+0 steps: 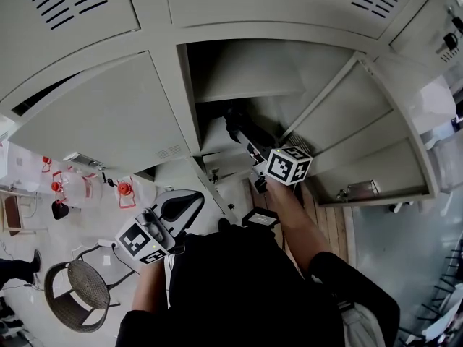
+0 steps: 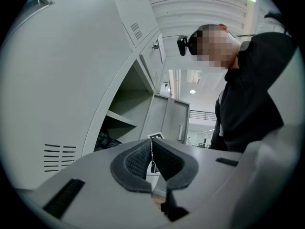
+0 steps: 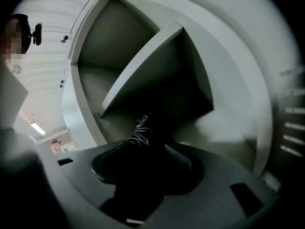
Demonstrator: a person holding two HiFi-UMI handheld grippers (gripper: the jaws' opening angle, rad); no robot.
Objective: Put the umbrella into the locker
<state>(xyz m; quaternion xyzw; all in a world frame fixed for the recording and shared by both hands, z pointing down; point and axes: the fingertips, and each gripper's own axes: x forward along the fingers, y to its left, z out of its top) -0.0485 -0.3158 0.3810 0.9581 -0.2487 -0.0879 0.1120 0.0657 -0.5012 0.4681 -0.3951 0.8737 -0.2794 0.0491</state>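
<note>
One folded umbrella [image 3: 141,128], probably light and soft, was pinched at its body by the right gripper [image 3: 143,154] inside the locker [image 3: 157,66]; the left gripper [image 2: 152,149] was pressed together, empty.

locker door [image 1: 365,132] open rt, shelf [image 1: 249,85] overhead, umbrella [image 1: 242,133] lying under it
</note>
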